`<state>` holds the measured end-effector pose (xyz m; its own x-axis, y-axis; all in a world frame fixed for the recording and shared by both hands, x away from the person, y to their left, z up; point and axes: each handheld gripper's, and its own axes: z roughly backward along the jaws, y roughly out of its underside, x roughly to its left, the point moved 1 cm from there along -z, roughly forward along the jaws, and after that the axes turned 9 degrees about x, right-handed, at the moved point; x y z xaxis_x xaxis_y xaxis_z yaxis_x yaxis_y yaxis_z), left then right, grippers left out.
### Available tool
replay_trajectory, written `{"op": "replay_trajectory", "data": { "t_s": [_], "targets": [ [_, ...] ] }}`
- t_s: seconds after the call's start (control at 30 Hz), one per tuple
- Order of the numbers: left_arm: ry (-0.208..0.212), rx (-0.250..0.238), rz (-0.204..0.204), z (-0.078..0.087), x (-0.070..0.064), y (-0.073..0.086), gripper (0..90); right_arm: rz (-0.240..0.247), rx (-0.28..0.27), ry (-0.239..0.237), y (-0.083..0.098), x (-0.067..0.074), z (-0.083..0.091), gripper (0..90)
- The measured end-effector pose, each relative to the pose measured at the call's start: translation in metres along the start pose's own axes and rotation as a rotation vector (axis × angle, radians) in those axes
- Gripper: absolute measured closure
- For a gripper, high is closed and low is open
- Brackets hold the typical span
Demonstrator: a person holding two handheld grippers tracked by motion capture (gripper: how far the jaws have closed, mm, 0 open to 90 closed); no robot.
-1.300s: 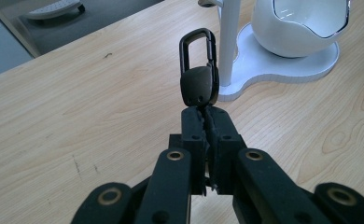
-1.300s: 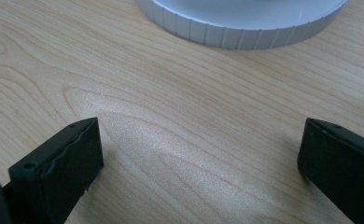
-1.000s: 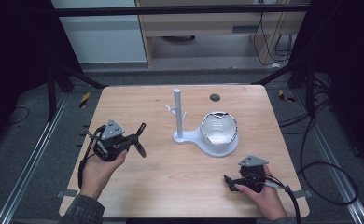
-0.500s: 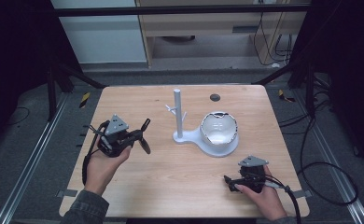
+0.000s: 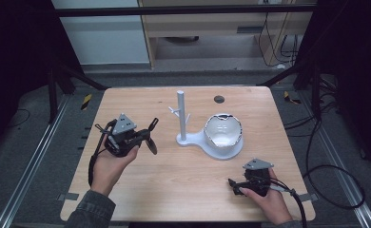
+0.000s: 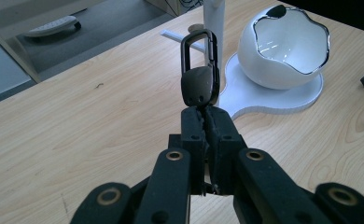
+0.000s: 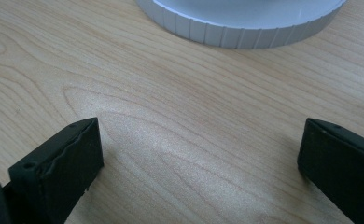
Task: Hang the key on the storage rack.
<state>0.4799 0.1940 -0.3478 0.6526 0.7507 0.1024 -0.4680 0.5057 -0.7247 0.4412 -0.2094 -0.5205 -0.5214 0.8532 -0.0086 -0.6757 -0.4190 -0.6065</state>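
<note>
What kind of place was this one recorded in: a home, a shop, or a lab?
Most likely a lab or data-collection workspace. The wooden table stands inside a dark metal frame, cables trail over the grey floor, and office-style furniture sits behind it.

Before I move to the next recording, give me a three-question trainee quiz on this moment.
1. True or false: the left gripper is shut on a dark metal carabiner clip.
2. The right gripper is: A) open B) shut C) holding the clip.
3. Fill in: the glossy white bowl with a wavy rim sits on the white stand's base beside its upright ____.

Key: 1 true; 2 A; 3 post.
</note>
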Motion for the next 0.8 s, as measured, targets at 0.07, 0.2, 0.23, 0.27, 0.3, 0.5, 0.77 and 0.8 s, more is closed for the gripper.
{"op": "replay_trajectory", "data": {
  "t_s": [0.07, 0.2, 0.23, 0.27, 0.3, 0.5, 0.77, 0.8],
  "targets": [
    [-0.001, -0.003, -0.001, -0.001, -0.001, -0.002, 85.6, 0.001, 0.000, 0.000, 0.000, 0.000, 0.000, 0.5],
    [0.003, -0.012, 0.001, -0.002, -0.003, -0.006, 85.6, -0.002, 0.001, 0.001, 0.000, 0.000, 0.000, 0.5],
    [0.002, -0.010, -0.002, -0.003, -0.004, -0.007, 85.6, -0.002, 0.001, 0.001, 0.000, 0.000, 0.000, 0.5],
    [0.004, -0.004, -0.009, -0.003, -0.004, -0.008, 85.6, -0.002, 0.001, 0.000, 0.000, 0.000, 0.000, 0.5],
    [0.002, -0.003, -0.010, -0.004, -0.005, -0.008, 85.6, 0.000, 0.001, 0.000, 0.000, 0.000, 0.000, 0.5],
    [0.005, -0.011, -0.008, -0.007, -0.008, -0.012, 85.6, 0.001, 0.001, 0.000, 0.000, 0.000, 0.000, 0.5],
    [0.007, -0.017, -0.020, -0.007, -0.011, -0.021, 85.6, 0.000, 0.001, -0.001, 0.000, 0.000, 0.000, 0.5],
    [0.005, -0.020, -0.021, -0.007, -0.012, -0.022, 85.6, 0.001, 0.001, -0.001, 0.000, 0.000, 0.000, 0.5]
  ]
}}
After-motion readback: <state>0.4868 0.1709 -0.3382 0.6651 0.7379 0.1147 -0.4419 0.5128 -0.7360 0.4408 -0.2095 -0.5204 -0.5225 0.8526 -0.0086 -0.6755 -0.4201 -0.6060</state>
